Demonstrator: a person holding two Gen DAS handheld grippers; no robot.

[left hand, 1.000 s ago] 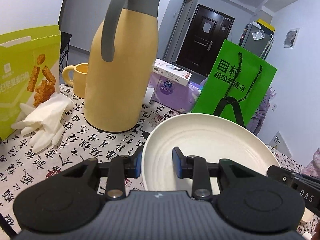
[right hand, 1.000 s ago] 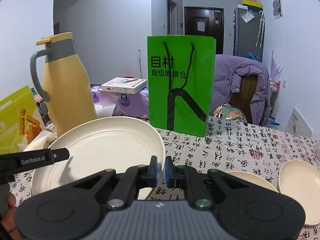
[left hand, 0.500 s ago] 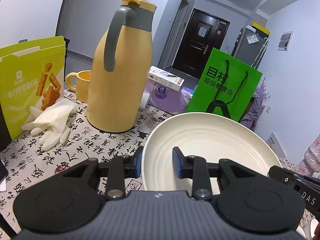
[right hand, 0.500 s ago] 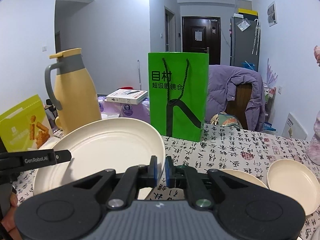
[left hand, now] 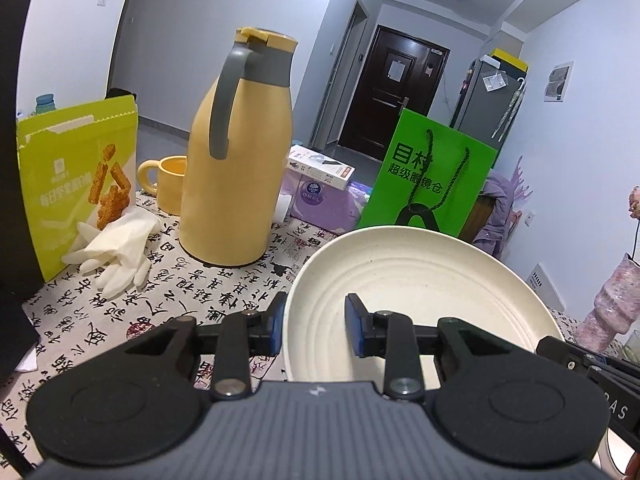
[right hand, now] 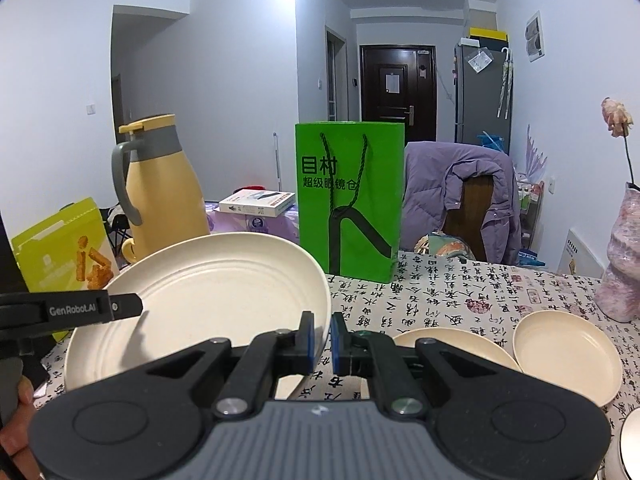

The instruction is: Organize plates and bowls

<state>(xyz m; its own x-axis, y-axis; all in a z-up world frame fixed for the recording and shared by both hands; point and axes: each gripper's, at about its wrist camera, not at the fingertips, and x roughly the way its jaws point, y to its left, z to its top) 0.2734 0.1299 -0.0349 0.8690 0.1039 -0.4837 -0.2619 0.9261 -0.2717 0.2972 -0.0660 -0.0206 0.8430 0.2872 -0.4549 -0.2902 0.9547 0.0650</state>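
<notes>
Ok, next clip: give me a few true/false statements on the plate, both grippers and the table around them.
1. Both grippers grip the large cream plate by its rim. True: the right gripper pinches its right edge, the left gripper its left edge.
2. The plate lies flat on the tablecloth. False: it is held tilted above the tablecloth.
3. Two more cream plates lie on the table to the right. True.
4. The yellow jug lies on its side. False: it stands upright.
5. The green bag stands behind the held plate. True.
6. The white gloves are inside the yellow mug. False: they lie on the cloth by the snack box.
</notes>
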